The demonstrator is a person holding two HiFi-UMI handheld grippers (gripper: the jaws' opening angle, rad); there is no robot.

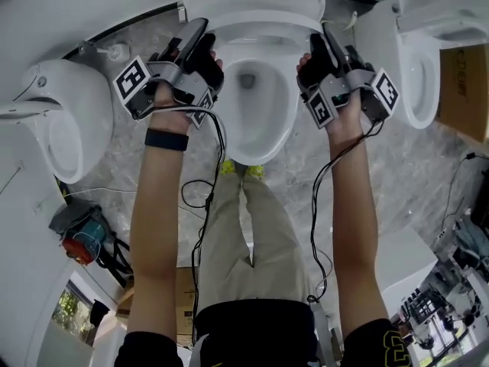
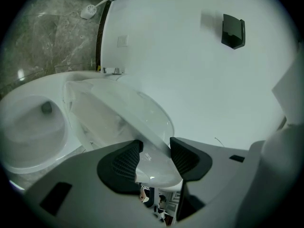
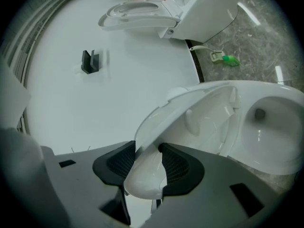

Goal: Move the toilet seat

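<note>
Gripping the seat (image 1: 252,6) at opposite rims, left gripper (image 2: 154,158) and right gripper (image 3: 145,163) both have jaws clamped on it, tilted up over the bowl (image 1: 256,113). It looks like stiff, light, glossy plastic that probably slips, so the rims suit.

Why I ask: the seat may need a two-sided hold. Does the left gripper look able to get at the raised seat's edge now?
Likely yes: the toilet seat edge already sits between the pads of the left gripper, nothing else in the way; the right gripper clamps the other side.
</note>
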